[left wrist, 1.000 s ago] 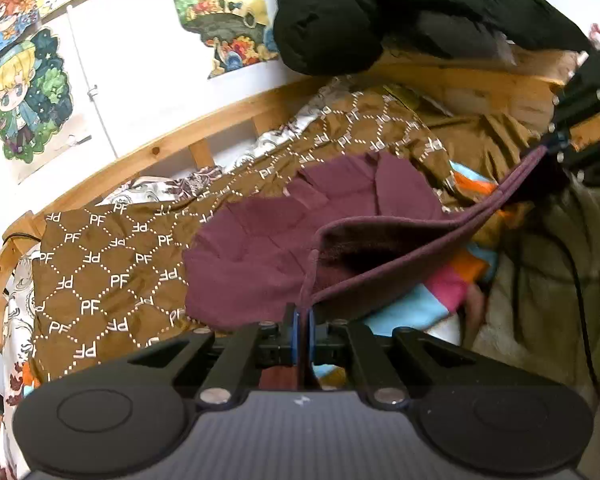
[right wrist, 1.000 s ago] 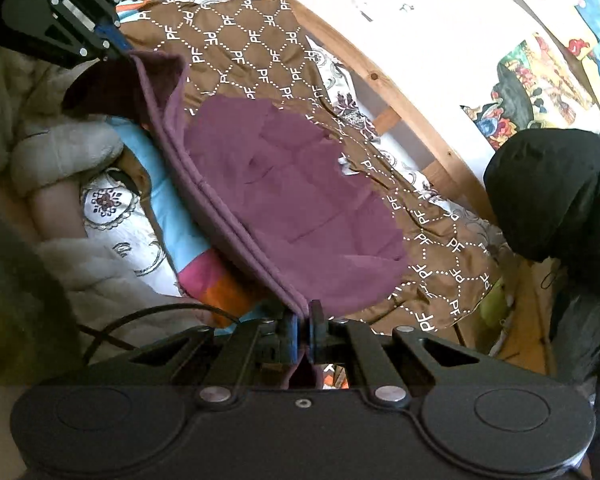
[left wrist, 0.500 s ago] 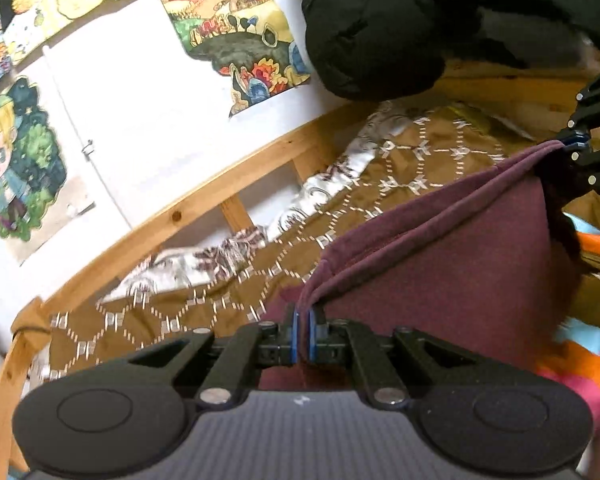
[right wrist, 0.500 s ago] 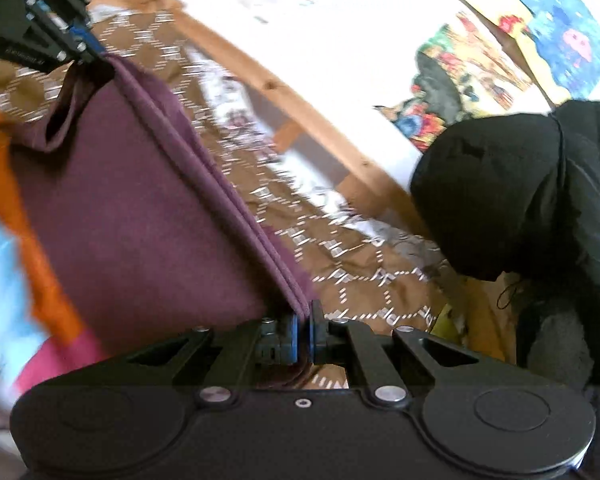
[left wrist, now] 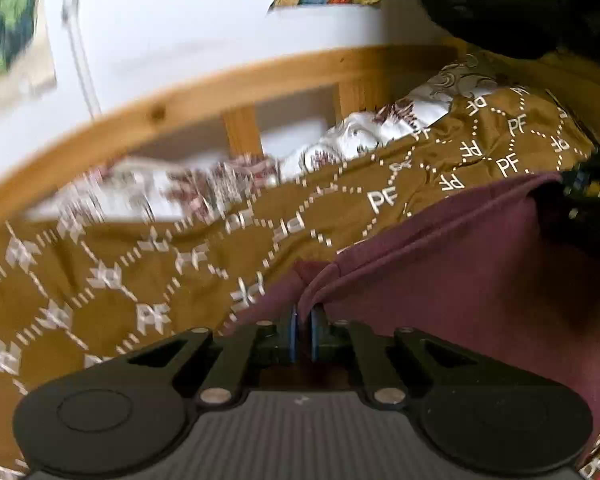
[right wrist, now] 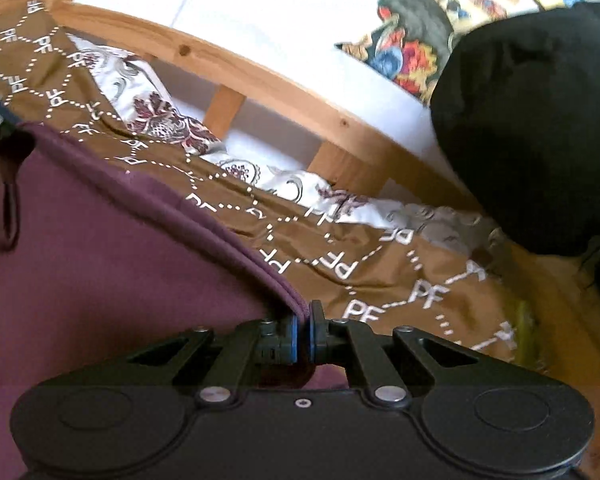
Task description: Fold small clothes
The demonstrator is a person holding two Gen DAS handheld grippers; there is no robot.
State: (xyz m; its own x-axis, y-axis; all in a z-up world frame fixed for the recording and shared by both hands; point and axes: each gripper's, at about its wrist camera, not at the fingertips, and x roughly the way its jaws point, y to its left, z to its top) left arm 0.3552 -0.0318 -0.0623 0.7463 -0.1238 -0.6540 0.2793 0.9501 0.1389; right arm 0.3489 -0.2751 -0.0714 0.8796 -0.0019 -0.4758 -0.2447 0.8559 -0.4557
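Carrying the maroon garment (left wrist: 440, 280) forward over the bed: a second ago its far half lay flat on the brown PF-print blanket (left wrist: 120, 280) with the near edge lifted; now that edge is stretched taut between both grippers and has swung out toward the wooden bed rail (left wrist: 220, 80). Reads as the fold-over stroke, near edge going onto far edge. Not laid down yet.

Left gripper (left wrist: 303, 334): fingers pressed together, pinching one corner of the hem. Right gripper (right wrist: 302, 338): same, pinching the other corner, double seam visible running into the fingers.

Garment sits between the two grippers, hanging as a sheet above the blanket, nearer than the rail.

View differences:
- Left wrist view is motion-blurred on its left side, so the move looks mid-swing. It shows the right gripper only as a dark shape at the far right end of the hem.
- Right wrist view is sharper. It shows a small hanging loop (right wrist: 8, 216) on the garment's left part and the black jacket (right wrist: 532, 128) piled at far right.
- Neither view shows the lower half of the garment, so can't tell whether the edges align.
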